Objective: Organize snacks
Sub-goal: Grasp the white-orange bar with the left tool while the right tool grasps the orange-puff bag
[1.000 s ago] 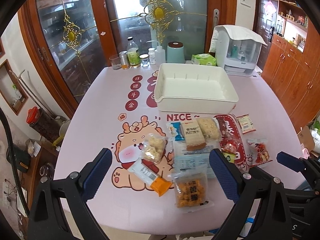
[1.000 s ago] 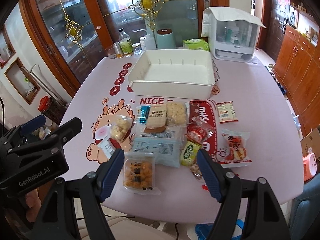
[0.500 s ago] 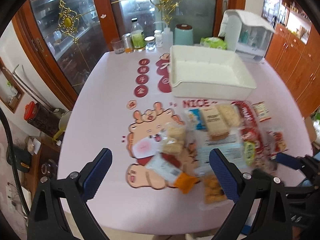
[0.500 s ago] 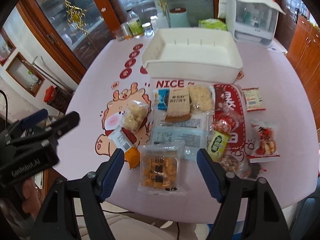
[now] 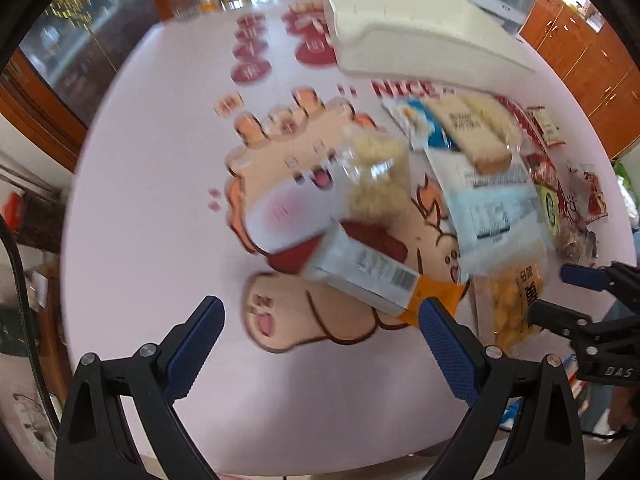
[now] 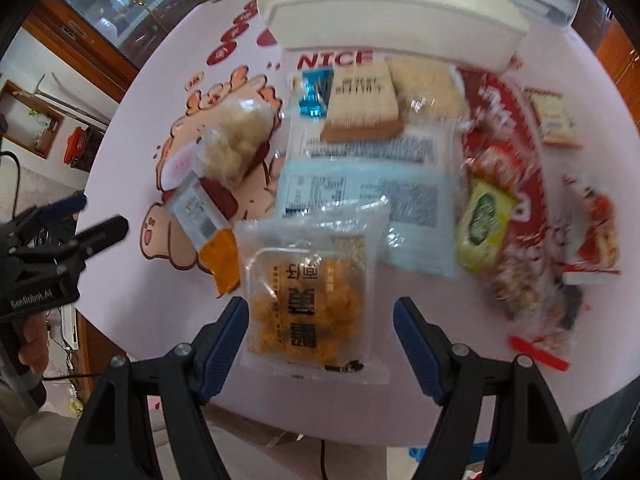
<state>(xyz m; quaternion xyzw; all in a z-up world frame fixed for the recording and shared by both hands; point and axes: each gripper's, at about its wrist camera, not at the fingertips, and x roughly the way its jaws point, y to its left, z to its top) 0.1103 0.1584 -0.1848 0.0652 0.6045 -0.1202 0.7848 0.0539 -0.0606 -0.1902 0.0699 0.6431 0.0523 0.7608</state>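
Both grippers had come down closer: our right gripper (image 6: 320,344), jaws spread, straddled the orange snack pack (image 6: 312,300), our left gripper (image 5: 320,344) gaped empty near the barcode packet (image 5: 368,276), white bin (image 6: 392,12) waiting behind.

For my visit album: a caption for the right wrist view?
Open right hand-held gripper poised over a clear pack of orange snacks, white bin waiting behind.

A white bin (image 6: 392,20) sits on a pink tablecloth (image 5: 160,200) (red-and-peach cartoon print).
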